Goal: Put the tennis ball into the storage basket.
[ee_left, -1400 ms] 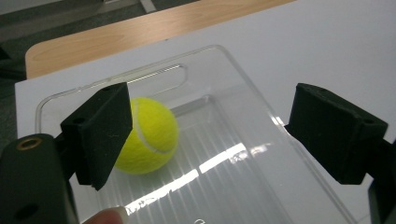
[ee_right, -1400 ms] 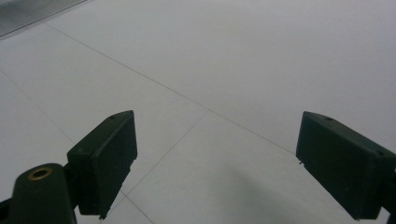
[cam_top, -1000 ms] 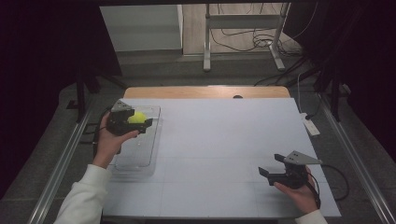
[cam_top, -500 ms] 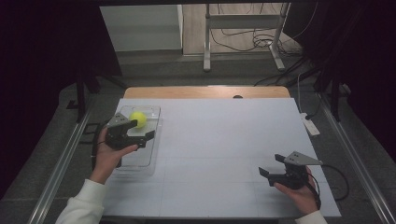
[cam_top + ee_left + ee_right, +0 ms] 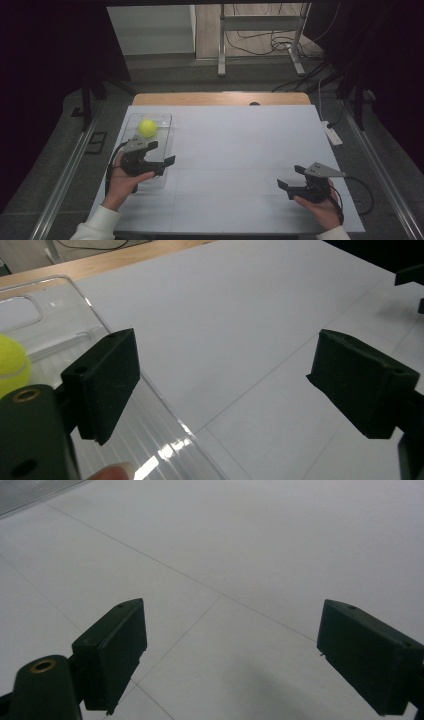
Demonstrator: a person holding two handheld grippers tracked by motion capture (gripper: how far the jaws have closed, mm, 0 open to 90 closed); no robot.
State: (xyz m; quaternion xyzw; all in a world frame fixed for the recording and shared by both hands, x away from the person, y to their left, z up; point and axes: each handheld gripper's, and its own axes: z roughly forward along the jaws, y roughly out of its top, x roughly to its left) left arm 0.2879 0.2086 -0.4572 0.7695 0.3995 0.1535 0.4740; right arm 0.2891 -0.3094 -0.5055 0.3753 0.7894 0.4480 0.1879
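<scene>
A yellow-green tennis ball (image 5: 147,128) lies at the far end of a clear plastic tray (image 5: 159,120) on the left of the white table. My left gripper (image 5: 162,153) hovers over the tray's near half, short of the ball, open and holding nothing. In the left gripper view the ball (image 5: 12,367) peeks in at the left edge behind the left jaw, and the tray (image 5: 55,325) lies under it; the left gripper (image 5: 225,385) gapes wide. My right gripper (image 5: 290,176) rests low near the front right, open and empty. In its own view the right gripper (image 5: 230,655) faces bare white tabletop.
A white power strip (image 5: 332,134) lies off the table's right edge. A wooden strip (image 5: 220,98) borders the far edge, with metal stand legs (image 5: 221,45) and cables on the floor beyond. Metal rails (image 5: 65,175) run along both sides.
My left gripper has drawn back from the ball toward the near edge. The ball stays at the tray's far end. The right gripper has not moved.
</scene>
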